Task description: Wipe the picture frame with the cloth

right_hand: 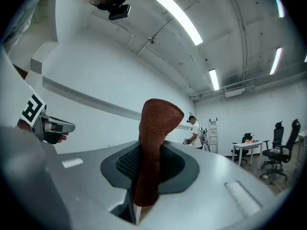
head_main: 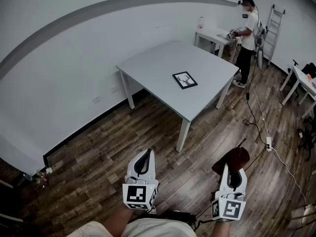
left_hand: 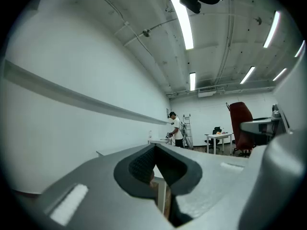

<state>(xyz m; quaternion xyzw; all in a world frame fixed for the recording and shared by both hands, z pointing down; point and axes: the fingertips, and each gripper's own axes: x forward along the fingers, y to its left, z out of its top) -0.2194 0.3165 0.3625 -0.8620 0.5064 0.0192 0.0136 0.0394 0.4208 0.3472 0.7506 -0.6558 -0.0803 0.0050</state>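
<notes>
The person stands on the wooden floor [head_main: 98, 167], well apart from the grey desk [head_main: 158, 63] in the upper middle of the head view. The picture frame [head_main: 184, 80] lies flat on this desk, toward its right side and near the edge, with nothing beside it. No wiping has begun, I think; the approach comes first.

The left claw [head_main: 147, 154], at the bottom centre, has its two jaws pressed together and holds nothing. The right claw [head_main: 228, 174], at the lower right, is closed on a reddish-brown cloth [right_hand: 156, 147], which stands up from between the jaws and bends over at its top.

Several things could go wrong from here. The frame is free on a smooth desk, so a hard wipe may push it toward the near edge if the left claw does not steady it. The cloth seems pinched only by a narrow part, so friction on the frame could pull it out. A cable [head_main: 254, 115] and a power strip [head_main: 268, 142] lie on the floor at the right, where a foot may catch them. Another person [head_main: 249, 31] works at the far desk in the upper right, near one corner of the grey desk.
</notes>
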